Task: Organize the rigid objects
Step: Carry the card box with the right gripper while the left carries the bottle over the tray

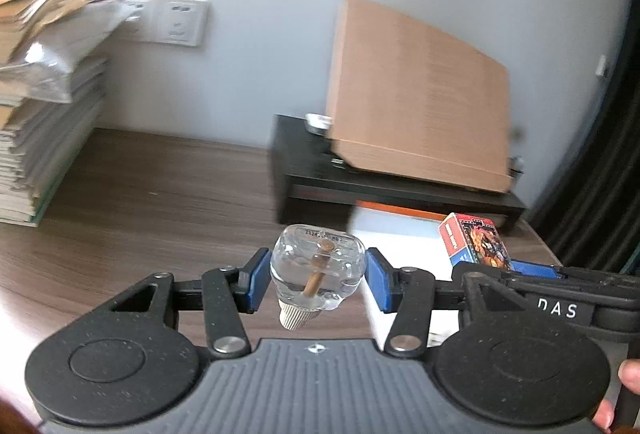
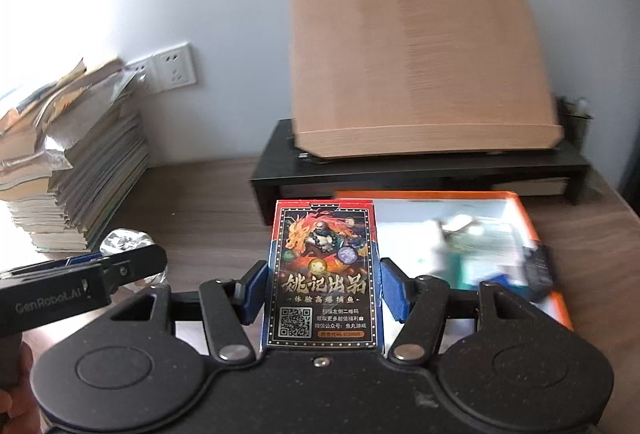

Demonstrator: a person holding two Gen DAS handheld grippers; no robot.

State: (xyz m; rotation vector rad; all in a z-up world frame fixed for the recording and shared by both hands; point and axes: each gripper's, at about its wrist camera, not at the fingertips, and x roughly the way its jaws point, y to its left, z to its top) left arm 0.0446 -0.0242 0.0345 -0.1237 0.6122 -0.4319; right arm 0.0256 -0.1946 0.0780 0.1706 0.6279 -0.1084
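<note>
Left gripper (image 1: 316,284) spread around glass bottle (image 1: 318,268), pads (image 1: 256,280) just clear of its sides; cap toward camera, long axis along fingers. Contact unclear, likely not pinching. Right gripper (image 2: 323,288) spread around card box (image 2: 322,270), upright, small gaps both sides; long axis along fingers. Box print: "姚记出品", QR code. Orange tray (image 2: 532,218) just beyond right gripper, nearer to it than left. Housings read "GenRobot.AI", "DAS".

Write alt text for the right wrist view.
The right claw frames an upright playing-card box above a wooden desk, its blue pads beside the box's edges. Behind are an orange-rimmed tray, a black riser, stacked books, and the left claw.
</note>
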